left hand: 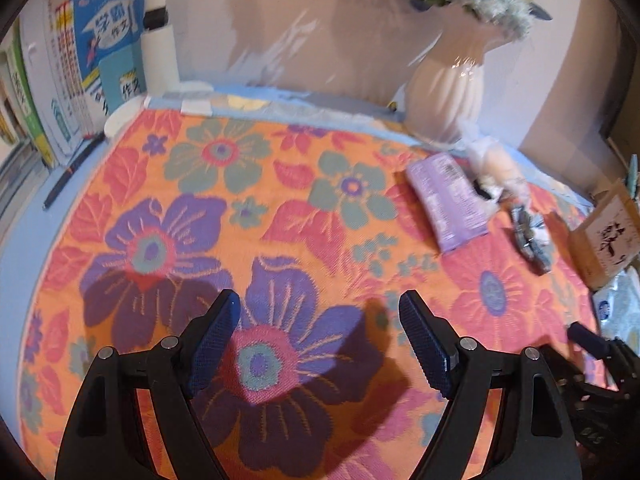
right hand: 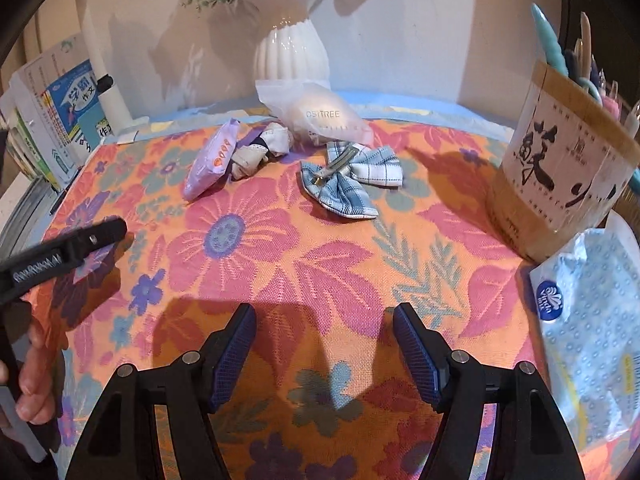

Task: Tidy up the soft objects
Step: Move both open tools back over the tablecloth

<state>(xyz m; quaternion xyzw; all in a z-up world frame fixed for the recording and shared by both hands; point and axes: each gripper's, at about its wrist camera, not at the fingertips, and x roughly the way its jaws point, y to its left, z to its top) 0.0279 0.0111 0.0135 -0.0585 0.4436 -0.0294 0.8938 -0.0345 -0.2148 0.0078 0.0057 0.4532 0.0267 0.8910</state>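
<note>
Looking along the left gripper, its jaws stand spread over bare floral cloth with nothing between them; the purple packet lies up and to the right, long axis slanting away, and the soft heap beyond it is blurred. The right wrist view shows more — the right gripper, also spread and empty, faces the plaid bow straight ahead, its metal clip uppermost, with the packet, a knotted cloth and a clear pouch behind. The right hand looks nearer — my judgement.
</note>
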